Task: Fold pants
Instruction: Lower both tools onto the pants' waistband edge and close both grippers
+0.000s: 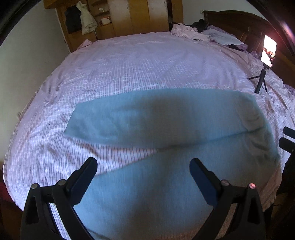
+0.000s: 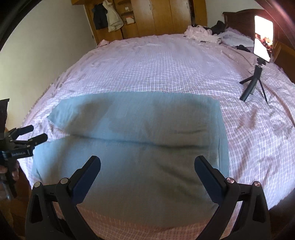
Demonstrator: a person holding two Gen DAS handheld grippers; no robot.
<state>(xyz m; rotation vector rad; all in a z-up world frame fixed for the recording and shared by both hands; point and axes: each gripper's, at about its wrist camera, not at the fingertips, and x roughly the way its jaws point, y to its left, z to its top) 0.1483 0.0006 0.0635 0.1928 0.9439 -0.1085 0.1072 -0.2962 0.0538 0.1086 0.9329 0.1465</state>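
Observation:
Light blue pants (image 1: 166,118) lie flat on the bed, both legs running to the left and the waist at the right. In the right wrist view the same pants (image 2: 140,133) fill the middle, with a crease between the two legs. My left gripper (image 1: 143,166) hovers open above the near leg, holding nothing. My right gripper (image 2: 147,164) is also open, above the near leg toward the waist end. The left gripper (image 2: 35,133) shows at the left edge of the right wrist view, fingers apart, beside the leg ends.
The bed (image 1: 147,61) has a pink checked sheet. A phone on a small tripod (image 2: 256,77) stands on the bed at the right. Crumpled clothes (image 2: 202,32) lie at the far headboard end. A wooden wardrobe (image 1: 129,16) stands behind the bed.

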